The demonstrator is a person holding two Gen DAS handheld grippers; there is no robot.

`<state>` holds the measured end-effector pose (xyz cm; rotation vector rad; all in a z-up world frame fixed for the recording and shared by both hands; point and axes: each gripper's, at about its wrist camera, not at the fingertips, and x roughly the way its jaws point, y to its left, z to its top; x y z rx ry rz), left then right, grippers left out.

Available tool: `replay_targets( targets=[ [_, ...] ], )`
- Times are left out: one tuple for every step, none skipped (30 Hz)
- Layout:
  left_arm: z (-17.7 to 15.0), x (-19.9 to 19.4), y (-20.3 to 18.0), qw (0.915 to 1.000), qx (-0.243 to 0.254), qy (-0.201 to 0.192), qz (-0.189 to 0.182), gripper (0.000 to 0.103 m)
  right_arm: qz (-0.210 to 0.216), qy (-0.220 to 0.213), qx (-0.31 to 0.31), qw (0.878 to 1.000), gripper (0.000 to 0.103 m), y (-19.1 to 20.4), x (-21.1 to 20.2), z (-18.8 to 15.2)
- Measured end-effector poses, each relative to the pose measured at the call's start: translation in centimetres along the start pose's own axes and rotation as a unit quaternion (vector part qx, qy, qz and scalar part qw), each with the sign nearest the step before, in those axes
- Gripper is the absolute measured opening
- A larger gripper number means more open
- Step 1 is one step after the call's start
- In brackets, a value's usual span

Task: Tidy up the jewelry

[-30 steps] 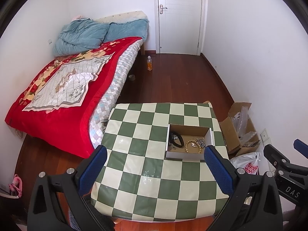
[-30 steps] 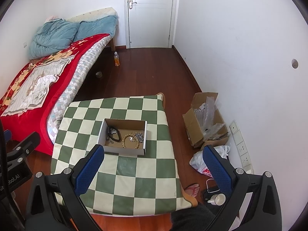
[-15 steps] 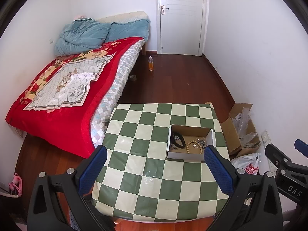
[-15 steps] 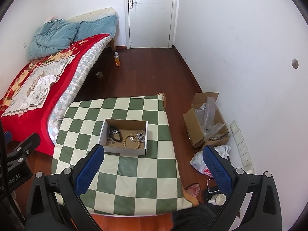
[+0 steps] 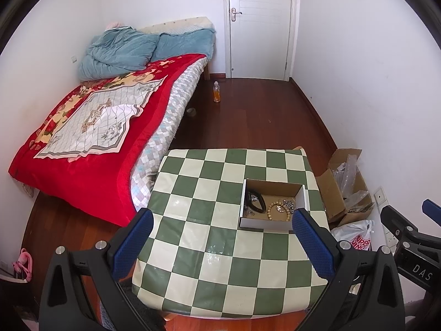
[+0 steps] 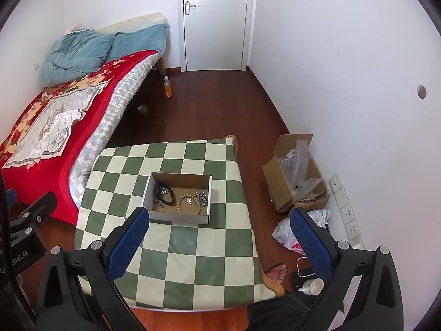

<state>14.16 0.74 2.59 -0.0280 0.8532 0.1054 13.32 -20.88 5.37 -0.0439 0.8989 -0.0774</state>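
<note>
A small open cardboard box (image 5: 271, 222) (image 6: 177, 216) stands on a green-and-cream checkered table (image 5: 209, 248) (image 6: 193, 253). Inside lie a black band (image 5: 255, 200) (image 6: 166, 194), a wooden bead bracelet (image 5: 278, 211) (image 6: 188, 202) and a silver chain (image 5: 289, 202) (image 6: 201, 197). My left gripper (image 5: 220, 220) is open and empty, held high above the table's near side. My right gripper (image 6: 219, 220) is open and empty too, high above the table, with the box below its left finger.
A bed with a red blanket (image 5: 91, 127) stands left of the table. A cardboard box with plastic wrap (image 6: 296, 173) and a plastic bag (image 6: 292, 234) lie on the floor at the right by the wall. A bottle (image 5: 217, 92) stands near the door.
Both grippers have drifted slightly up and back, so the table and box look a little smaller. Both stay open and empty.
</note>
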Motion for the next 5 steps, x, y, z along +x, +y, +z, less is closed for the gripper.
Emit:
replay_targets(
  targets=[
    [-0.01,0.0,0.0,1.0,0.0,0.0,0.0,0.103,-0.001,0.0,0.0,1.0,0.103,0.0,0.01,0.0],
    [-0.04,-0.03,0.03,1.0,-0.001,0.0,-0.001,0.103,0.0,0.0,0.0,1.0,0.103,-0.02,0.01,0.0],
    [-0.03,-0.05,0.03,1.0,-0.002,-0.001,0.0,0.103,0.001,0.001,0.001,1.0,0.103,-0.04,-0.01,-0.02],
    [0.04,-0.01,-0.01,1.0,-0.001,-0.002,0.0,0.103,-0.001,0.001,0.0,1.0,0.103,-0.08,-0.03,0.07],
    [0.1,-0.06,-0.13,1.0,0.001,-0.004,0.0,0.103,-0.002,0.001,0.0,1.0,0.103,-0.04,-0.04,0.03]
  ],
)
